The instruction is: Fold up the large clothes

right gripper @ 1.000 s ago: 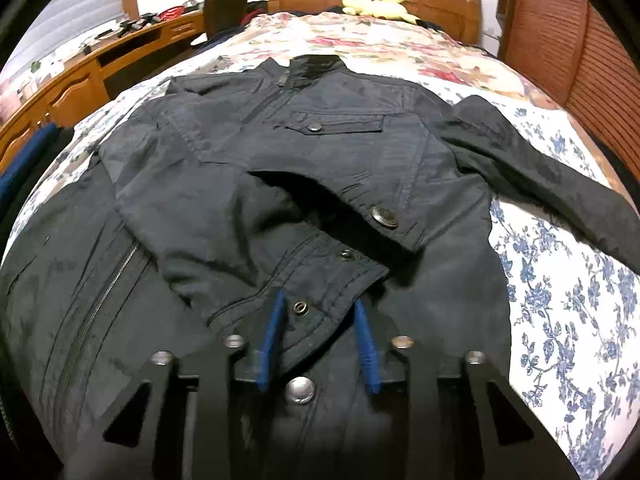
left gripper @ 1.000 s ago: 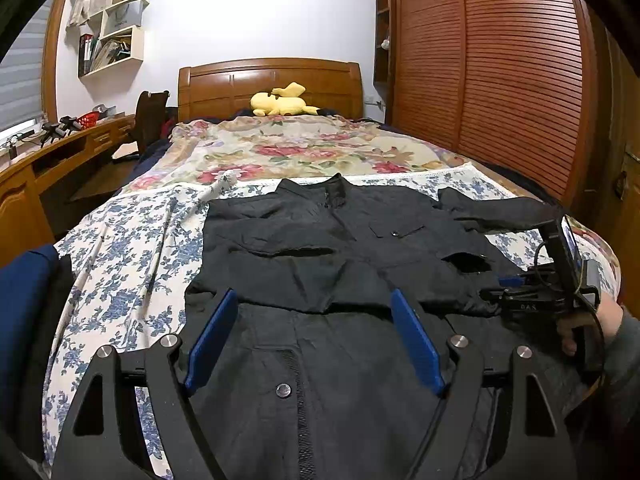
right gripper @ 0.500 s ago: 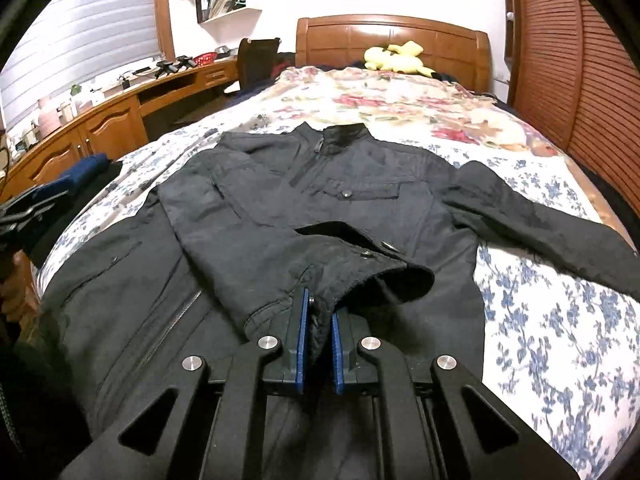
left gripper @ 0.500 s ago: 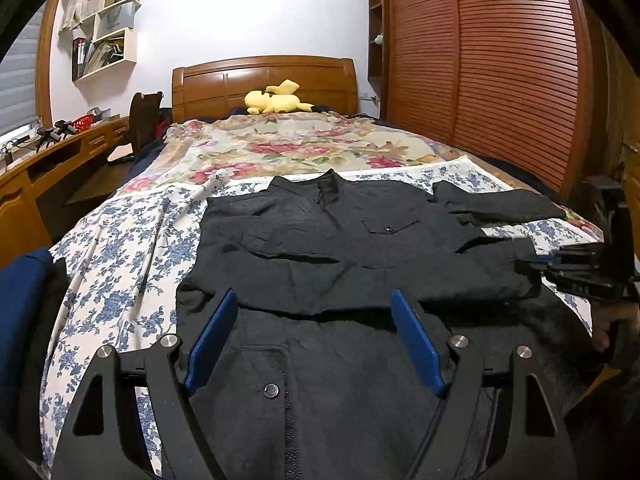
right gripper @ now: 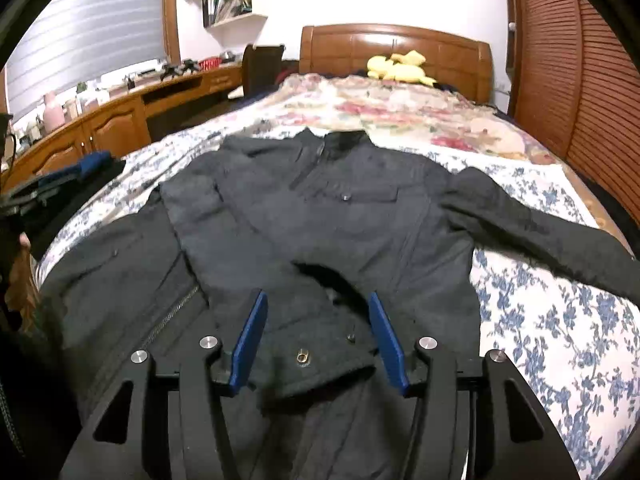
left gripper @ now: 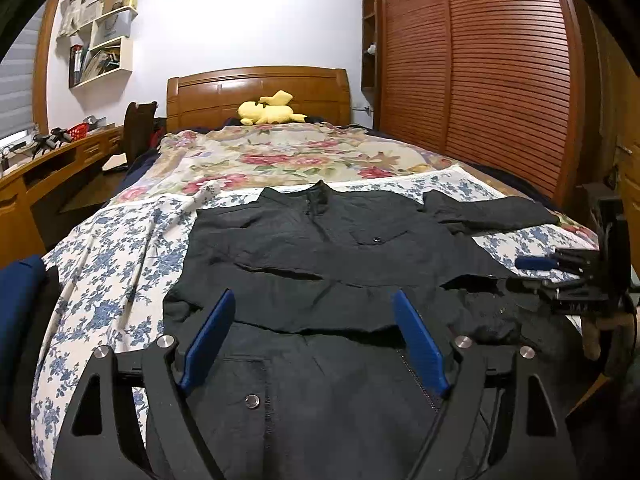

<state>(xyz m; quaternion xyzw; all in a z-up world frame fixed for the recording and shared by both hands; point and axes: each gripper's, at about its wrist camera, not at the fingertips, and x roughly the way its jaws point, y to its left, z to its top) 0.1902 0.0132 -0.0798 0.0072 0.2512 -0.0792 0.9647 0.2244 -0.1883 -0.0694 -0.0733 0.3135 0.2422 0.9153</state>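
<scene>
A black jacket [left gripper: 320, 248] [right gripper: 352, 216] lies front up on the bed, collar toward the headboard. One sleeve is folded across its front, with the cuff [right gripper: 316, 360] lying between my right gripper's open fingers. The other sleeve [right gripper: 540, 224] stretches out to the right on the floral sheet. My right gripper [right gripper: 318, 304] is open over the cuff; it also shows at the right edge of the left wrist view [left gripper: 560, 276]. My left gripper [left gripper: 314, 300] is open and empty above the jacket's lower front.
The bed has a blue-flowered sheet [left gripper: 108, 256] and a rose quilt [left gripper: 288, 156]. A yellow plush toy [left gripper: 270, 110] lies at the wooden headboard. A desk [right gripper: 112, 120] runs along the left. Louvered wardrobe doors [left gripper: 500, 80] stand on the right. Dark folded clothes [right gripper: 64, 184] lie at the bed's left edge.
My right gripper was shut on the sleeve cuff and has opened, dropping the cuff on the jacket front. The sleeve now lies folded across. My left gripper stays open, barely moved.
</scene>
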